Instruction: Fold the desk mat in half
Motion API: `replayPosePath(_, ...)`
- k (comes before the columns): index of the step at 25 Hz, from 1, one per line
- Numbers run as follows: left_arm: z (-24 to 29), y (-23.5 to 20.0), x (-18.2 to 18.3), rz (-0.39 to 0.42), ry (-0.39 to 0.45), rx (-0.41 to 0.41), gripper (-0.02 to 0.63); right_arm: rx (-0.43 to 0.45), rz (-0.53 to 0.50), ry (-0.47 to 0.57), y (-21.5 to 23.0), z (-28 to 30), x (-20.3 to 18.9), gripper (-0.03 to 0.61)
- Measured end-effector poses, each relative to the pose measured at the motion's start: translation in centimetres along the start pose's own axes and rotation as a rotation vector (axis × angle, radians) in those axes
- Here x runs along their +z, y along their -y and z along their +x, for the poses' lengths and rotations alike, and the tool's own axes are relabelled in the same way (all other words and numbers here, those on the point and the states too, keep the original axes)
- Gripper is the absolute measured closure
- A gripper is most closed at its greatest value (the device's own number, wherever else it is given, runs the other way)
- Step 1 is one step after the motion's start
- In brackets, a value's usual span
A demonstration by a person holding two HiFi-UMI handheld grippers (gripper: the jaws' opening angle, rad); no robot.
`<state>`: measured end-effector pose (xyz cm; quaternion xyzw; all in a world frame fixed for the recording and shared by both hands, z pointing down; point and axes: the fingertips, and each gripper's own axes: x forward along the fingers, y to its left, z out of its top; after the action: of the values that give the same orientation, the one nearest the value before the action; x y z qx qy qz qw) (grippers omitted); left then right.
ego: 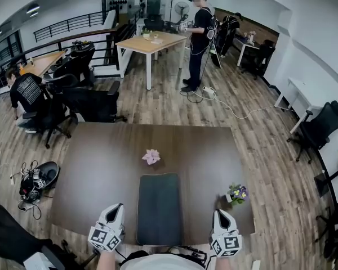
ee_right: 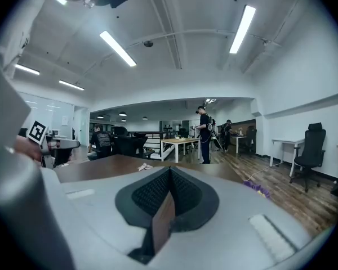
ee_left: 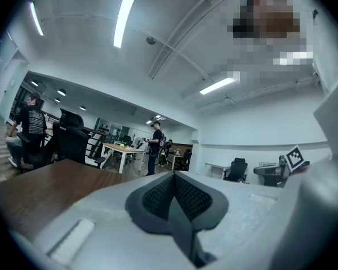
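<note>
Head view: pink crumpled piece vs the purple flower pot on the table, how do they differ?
Pose: the pink crumpled piece lies flat; the purple flower pot stands upright.
Place: the piece sits mid-table, just beyond the far edge of the desk mat; the pot stands right of the mat, near the right edge of the table.
Shared: both small, both clear of the mat.

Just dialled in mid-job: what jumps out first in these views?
A dark desk mat lies flat at the near middle of the brown table, with the left claw and right claw flanking it, both shut. Beyond it sits a pink crumpled thing; a small flower pot stands right.
</note>
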<state>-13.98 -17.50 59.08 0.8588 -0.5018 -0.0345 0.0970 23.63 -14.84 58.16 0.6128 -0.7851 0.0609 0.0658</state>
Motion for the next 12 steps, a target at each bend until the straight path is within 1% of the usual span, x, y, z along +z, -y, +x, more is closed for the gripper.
replayPosePath(8, 0.05, 0.09, -0.48, -0.009, -0.002, 0.003, 0.611, -0.017, -0.025, -0.025, 0.33, 0.68, -0.23, 0.58)
replayPosePath(12, -0.5, -0.06, -0.64, -0.017, -0.007, 0.02, 0.611, -0.018, -0.029, -0.031, 0.28, 0.68, -0.19, 0.58)
